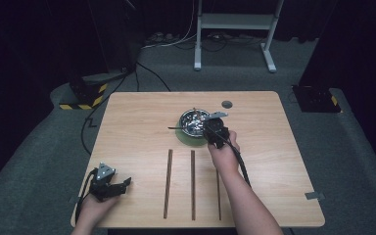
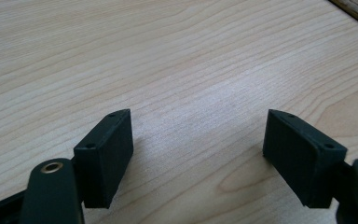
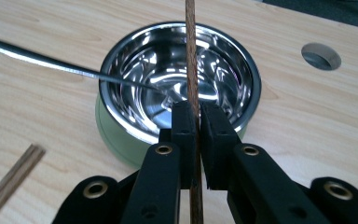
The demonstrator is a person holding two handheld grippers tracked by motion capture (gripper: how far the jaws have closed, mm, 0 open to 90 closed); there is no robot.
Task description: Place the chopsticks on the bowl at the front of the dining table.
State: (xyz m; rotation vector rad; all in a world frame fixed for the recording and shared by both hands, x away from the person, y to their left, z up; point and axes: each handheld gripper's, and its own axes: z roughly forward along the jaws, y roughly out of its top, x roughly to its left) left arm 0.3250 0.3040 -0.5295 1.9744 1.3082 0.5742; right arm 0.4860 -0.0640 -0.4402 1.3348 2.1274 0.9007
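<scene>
Thin brown wooden chopstick [image 3: 191,70] clamped in the right gripper [image 3: 196,123], held over the shiny steel bowl with a green base [image 3: 121,135], mid-table toward the far edge. A metal spoon [image 3: 51,63] leans in the bowl. Step in hand, likely: delivering the stick into the bowl. Next: tip it in, then release. Left gripper [image 2: 198,140] rests empty, jaws apart, at the near left corner of the pale wooden table [image 1: 137,127]; two more sticks [image 1: 192,183] lie near the front edge.

black jaws, brass rivets, bare forearms

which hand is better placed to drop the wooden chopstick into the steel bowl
Right. Its claw is shut on the thin brown wooden chopstick above the shiny steel bowl. The left claw sits open at the table's near corner.
</scene>
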